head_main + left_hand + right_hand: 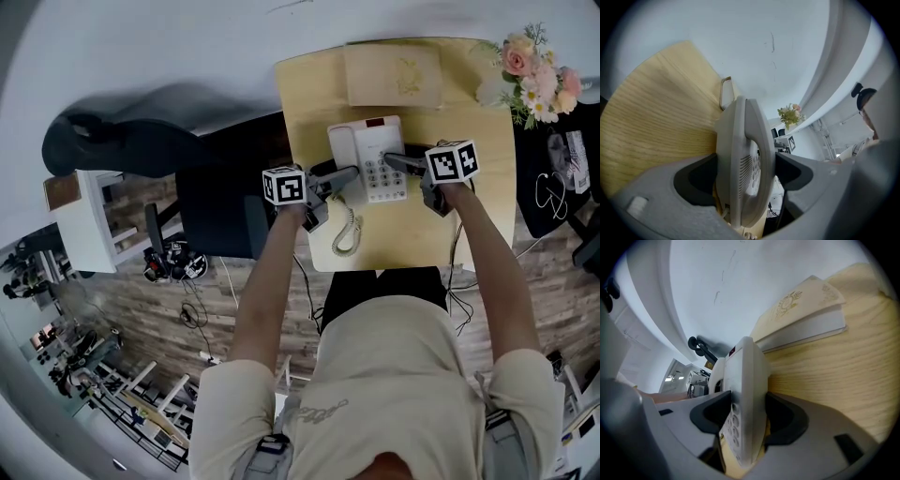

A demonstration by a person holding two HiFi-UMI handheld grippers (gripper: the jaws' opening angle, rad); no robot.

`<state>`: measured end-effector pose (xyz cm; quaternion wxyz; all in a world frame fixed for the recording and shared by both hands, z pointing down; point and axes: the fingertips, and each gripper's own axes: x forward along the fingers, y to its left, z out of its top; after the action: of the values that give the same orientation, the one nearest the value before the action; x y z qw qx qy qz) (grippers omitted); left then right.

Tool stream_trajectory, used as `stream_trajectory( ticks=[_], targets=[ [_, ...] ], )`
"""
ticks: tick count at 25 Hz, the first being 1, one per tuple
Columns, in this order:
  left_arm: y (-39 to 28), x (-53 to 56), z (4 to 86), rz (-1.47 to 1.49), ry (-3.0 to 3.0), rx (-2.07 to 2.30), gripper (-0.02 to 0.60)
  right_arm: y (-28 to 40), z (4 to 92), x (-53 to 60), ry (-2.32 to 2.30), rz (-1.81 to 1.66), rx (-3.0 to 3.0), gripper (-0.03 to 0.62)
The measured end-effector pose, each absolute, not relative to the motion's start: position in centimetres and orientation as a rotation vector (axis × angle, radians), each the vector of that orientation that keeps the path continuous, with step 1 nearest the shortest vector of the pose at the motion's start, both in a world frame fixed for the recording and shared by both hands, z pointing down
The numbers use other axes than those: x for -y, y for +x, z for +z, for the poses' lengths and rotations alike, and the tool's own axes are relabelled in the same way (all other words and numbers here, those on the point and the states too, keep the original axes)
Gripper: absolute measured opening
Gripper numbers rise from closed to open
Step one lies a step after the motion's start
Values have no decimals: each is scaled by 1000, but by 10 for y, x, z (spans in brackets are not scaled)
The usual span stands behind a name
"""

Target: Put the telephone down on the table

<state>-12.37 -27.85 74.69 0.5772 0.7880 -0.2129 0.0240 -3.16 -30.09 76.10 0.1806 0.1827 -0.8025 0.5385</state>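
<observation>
One telephone, white, at the middle of the one table, pinched from both sides. Left gripper comes in from 9 o'clock, and its own view shows the jaws spread only as far as the telephone's thickness, one on the top face and one on the underside. Right gripper comes in from 3 o'clock and has the same pinch on the opposite edge. Whether the underside touches the wood cannot be told, since a jaw of each gripper sits on the table side and both gripper views show the telephone edge-on. The keys show only as a squeezed strip in those views. In the head view the jaws cover the handset's near end and the right edge of the keypad, and the marker cubes hide both hands. One coiled cord trails off at 7 o'clock onto the table, its join to the handset covered by the left gripper. One pale book lies flat at 12 o'clock, near the telephone and apart from it. One bunch of flowers is at 2 o'clock on the table's far corner, its base too washed out to make out.
</observation>
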Motion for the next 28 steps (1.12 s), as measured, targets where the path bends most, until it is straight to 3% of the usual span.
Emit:
stream_trajectory(
  ticks=[20, 28],
  targets=[
    [-121, 284, 748, 69, 1784, 511, 374, -27, 766, 309, 602, 1413, 2211, 229],
    [-128, 285, 744, 242, 1882, 630, 373, -26, 763, 309, 647, 1371, 2167, 229]
  ],
)
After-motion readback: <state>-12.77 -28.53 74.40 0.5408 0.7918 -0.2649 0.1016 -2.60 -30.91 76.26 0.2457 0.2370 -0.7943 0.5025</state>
